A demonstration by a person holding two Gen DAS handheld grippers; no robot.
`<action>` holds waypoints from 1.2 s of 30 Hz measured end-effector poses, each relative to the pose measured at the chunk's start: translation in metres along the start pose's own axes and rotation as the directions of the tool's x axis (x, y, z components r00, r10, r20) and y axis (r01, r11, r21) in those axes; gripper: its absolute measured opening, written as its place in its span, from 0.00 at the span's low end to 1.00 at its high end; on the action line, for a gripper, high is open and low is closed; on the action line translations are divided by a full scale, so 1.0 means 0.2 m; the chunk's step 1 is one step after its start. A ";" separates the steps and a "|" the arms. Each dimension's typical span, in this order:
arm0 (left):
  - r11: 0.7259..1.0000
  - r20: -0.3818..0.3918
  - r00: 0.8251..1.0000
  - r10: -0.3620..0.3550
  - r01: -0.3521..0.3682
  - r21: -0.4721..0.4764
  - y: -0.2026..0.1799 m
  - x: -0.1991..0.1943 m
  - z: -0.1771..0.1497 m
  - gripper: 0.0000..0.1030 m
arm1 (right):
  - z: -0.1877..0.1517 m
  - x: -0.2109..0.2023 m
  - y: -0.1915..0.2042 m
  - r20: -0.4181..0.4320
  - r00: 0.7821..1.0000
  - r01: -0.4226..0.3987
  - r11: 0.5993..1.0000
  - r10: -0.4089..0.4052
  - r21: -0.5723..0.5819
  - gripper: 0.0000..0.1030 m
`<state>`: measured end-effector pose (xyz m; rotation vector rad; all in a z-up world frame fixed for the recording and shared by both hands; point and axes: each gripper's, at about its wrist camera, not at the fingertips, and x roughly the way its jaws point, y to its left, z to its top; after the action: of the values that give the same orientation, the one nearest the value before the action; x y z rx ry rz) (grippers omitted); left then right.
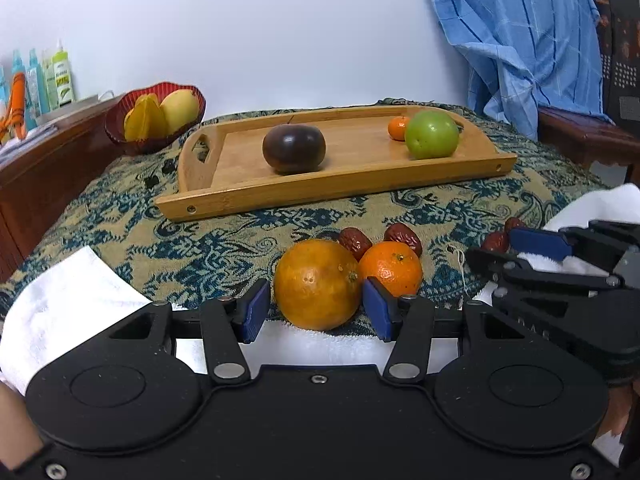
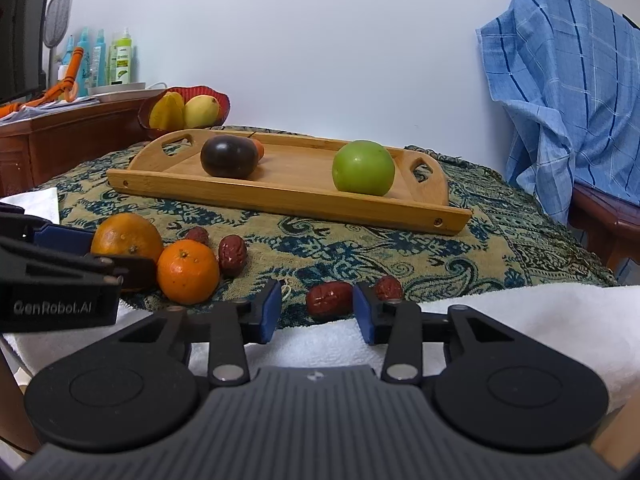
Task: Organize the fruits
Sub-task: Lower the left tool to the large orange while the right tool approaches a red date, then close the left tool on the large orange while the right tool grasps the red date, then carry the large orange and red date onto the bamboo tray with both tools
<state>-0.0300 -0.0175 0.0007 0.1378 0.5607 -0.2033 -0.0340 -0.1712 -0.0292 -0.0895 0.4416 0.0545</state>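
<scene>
White wall behind, patterned blue-and-tan cloth [image 1: 224, 248] over the table, blue checked towel [image 1: 516, 36] draped on a chair at 2 o'clock. Wooden tray [image 1: 320, 192] sat at 12 o'clock on the cloth, holding a dark round fruit [image 1: 294, 148], a green apple [image 1: 431, 134] and a small tangerine [image 1: 398, 128] just behind the apple. Red basket [image 1: 120, 120] with yellow fruit at 10 o'clock, off the tray.

Left gripper [image 1: 316, 310] sat low at 6 o'clock, tongs narrowed around the large orange [image 1: 316, 284], both blue pads right at its sides; full contact hard to tell. A smaller orange [image 1: 394, 266] touched it at 3 o'clock, two red dates [image 1: 355, 242] just behind.

Right gripper [image 2: 316, 312] tongs partly closed around a red date [image 2: 329, 298]; right pad at the date's edge, left pad clearly apart with a gap. Another date [image 2: 388, 287] lay just beyond the right pad. White towel [image 2: 520, 320] under both grippers at the near edge.
</scene>
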 end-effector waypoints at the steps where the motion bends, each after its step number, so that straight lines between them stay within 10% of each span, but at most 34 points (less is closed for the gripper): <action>1: 1.000 0.004 1.000 0.002 -0.002 0.010 0.00 0.00 0.00 0.48 | 0.00 0.00 0.00 0.000 1.000 0.002 1.000 -0.002 0.003 0.42; 36: 0.995 -0.007 1.000 0.024 -0.024 -0.100 0.09 0.09 0.02 0.41 | 0.03 0.05 0.00 -0.027 1.000 -0.011 0.999 0.012 0.042 0.21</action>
<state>-0.0090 -0.0037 -0.0046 0.0474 0.5736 -0.1510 -0.0232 -0.1695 -0.0276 -0.0466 0.4704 0.0558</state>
